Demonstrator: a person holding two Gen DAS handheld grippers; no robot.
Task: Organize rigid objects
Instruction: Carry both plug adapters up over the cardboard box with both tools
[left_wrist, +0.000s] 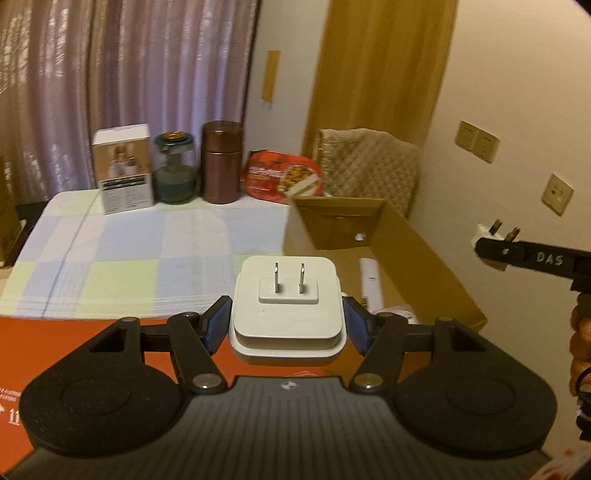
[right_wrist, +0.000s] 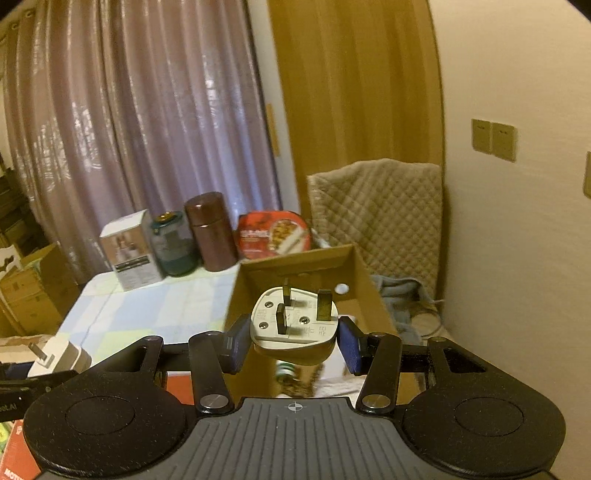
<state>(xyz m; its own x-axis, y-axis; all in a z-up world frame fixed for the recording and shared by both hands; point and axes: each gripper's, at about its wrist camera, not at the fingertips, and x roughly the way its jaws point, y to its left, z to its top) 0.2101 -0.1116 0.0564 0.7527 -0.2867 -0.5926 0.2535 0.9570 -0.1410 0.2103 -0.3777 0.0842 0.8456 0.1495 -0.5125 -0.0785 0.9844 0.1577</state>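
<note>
With each plug's prongs facing away so the jaws pinch flat sides, the left gripper (left_wrist: 287, 325) holds the charger (left_wrist: 286, 306) and the right gripper (right_wrist: 293, 341) the three-pin plug (right_wrist: 294, 326), both near the box (left_wrist: 436, 254) above the worktop (left_wrist: 147, 251).

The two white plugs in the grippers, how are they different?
The square plug in the left hand-held gripper has two thin, flat silvery prongs. The rounded plug in the right hand-held gripper has three thick, dark prongs. The square plug is a boxy block with stepped layers; the rounded plug is curved and has screws in its face. Both are white, gripped by blue pads, and held in the air near the cardboard box.
</note>
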